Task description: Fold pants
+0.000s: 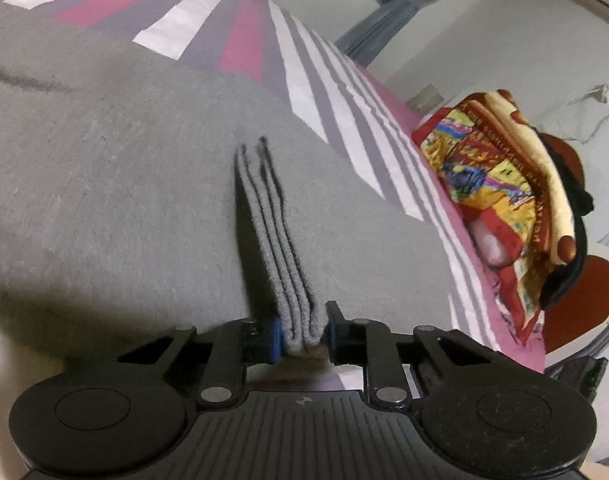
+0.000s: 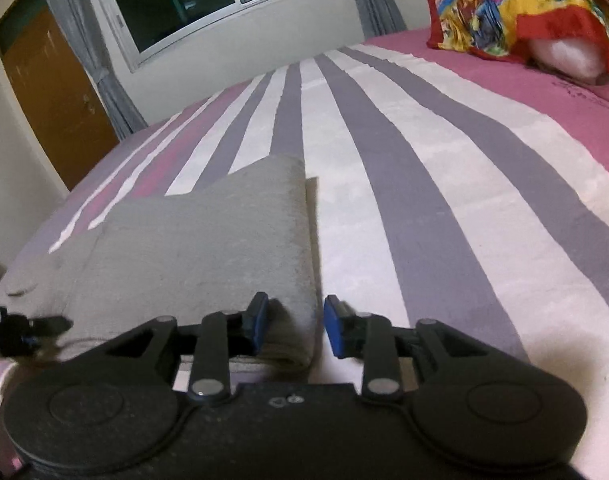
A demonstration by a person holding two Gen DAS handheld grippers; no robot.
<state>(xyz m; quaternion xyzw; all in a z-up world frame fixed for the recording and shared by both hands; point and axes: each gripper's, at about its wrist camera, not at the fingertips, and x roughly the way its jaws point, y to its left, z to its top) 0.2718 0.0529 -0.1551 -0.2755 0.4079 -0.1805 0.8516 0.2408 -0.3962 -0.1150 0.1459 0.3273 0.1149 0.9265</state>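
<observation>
Left wrist view: you are clamping the left claw [image 1: 303,330] on a bunched ridge of the grey pants [image 1: 124,200], several layers pinched between the blue pads. That ridge is running straight ahead along the claw's line, while the rest of the cloth is spreading flat to your left over the striped bed [image 1: 324,92]. A colourful blanket [image 1: 500,184] is sitting well apart at the far right.

Right wrist view: your right claw [image 2: 295,326] is straddling the folded pants' right edge, jaws partly apart; you cannot tell whether the pads are pressing. The pants are stretching forward and left from it, so both hands are sitting at the near end.
</observation>
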